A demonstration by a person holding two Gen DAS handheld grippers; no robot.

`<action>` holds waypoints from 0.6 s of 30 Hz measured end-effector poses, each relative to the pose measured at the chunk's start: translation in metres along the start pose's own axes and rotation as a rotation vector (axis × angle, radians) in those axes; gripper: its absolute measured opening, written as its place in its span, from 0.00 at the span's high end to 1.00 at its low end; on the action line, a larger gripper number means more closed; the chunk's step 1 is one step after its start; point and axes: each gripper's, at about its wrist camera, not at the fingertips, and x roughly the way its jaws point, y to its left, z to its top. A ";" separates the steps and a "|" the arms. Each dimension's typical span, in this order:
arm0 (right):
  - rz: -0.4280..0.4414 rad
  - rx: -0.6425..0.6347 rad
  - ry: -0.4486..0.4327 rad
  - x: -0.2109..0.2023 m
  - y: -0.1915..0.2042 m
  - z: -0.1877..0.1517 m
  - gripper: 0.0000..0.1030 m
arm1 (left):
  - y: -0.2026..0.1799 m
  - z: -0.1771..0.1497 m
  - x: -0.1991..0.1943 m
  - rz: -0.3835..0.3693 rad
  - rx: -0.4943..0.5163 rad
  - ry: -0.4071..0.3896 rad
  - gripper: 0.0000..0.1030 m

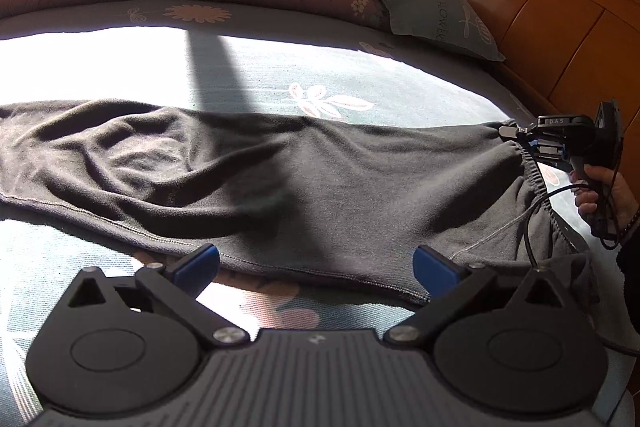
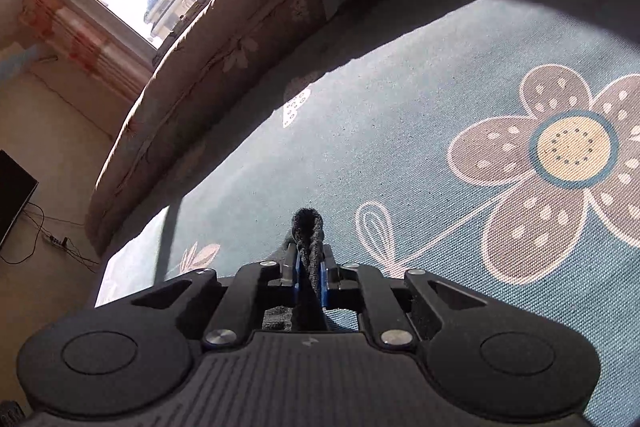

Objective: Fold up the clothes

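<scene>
Bedsheet [image 1: 280, 67] beyond trousers' [image 1: 280, 179] edge

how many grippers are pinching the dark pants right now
1. The right gripper is shut on the dark pants at the waistband's far corner. The left gripper hangs open at the near hem, gripping nothing.

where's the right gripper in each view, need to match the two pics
Left wrist view: the right gripper sits at the right edge, shut on the waistband corner of the dark trousers, a hand holding its handle.
Right wrist view: the right gripper is bottom centre, seen from behind, dark cloth pinched between its blue pads.
Shared landmark: the teal flowered bedsheet under both.
</scene>
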 end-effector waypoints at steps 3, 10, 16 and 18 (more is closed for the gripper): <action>-0.075 -0.047 0.011 0.005 0.002 0.003 0.89 | -0.002 0.001 -0.001 -0.012 0.001 -0.006 0.01; -0.211 -0.194 -0.039 -0.006 0.030 0.001 0.70 | -0.009 0.001 -0.007 0.006 0.053 -0.020 0.01; -0.099 -0.429 0.219 0.025 0.092 -0.023 0.66 | -0.012 -0.001 -0.006 0.010 0.065 -0.017 0.01; -0.129 -0.469 0.267 0.048 0.098 -0.033 0.66 | -0.013 -0.001 -0.006 0.010 0.069 -0.013 0.01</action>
